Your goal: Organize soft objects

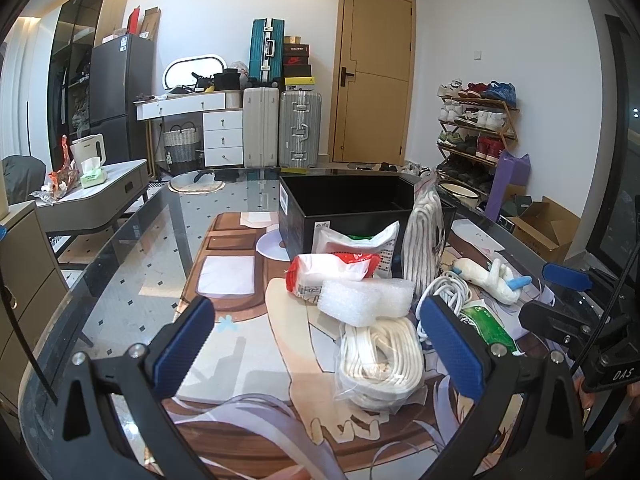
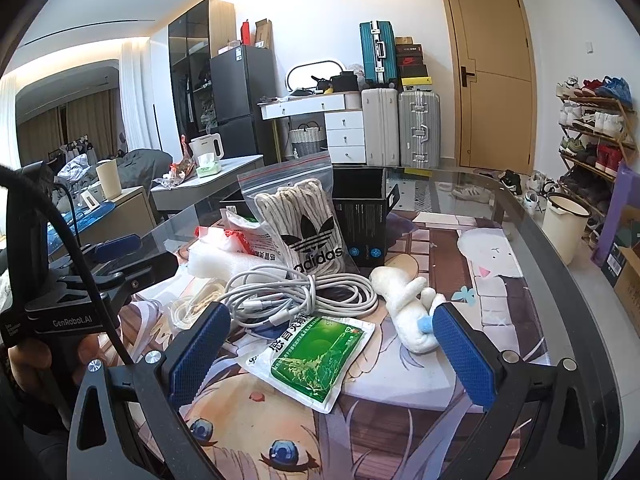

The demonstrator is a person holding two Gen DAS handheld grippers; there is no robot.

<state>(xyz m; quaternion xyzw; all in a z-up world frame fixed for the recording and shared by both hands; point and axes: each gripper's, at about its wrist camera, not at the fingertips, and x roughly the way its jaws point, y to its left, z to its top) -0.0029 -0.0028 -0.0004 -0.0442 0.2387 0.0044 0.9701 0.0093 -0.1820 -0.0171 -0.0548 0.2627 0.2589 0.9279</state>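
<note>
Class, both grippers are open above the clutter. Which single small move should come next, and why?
Probably lower the right gripper onto the green packet. It lies flat on the mat between the open fingers, nearer than the cable or plush, and the black box behind stands open. The left gripper holds nothing.

The left claw hangs low with its blue-padded fingers spread wide, gripping nothing. The right claw is likewise parted wide and holds nothing. The two sit side by side, each showing at the edge of the other's view, both aimed forward and tilted slightly down.
</note>
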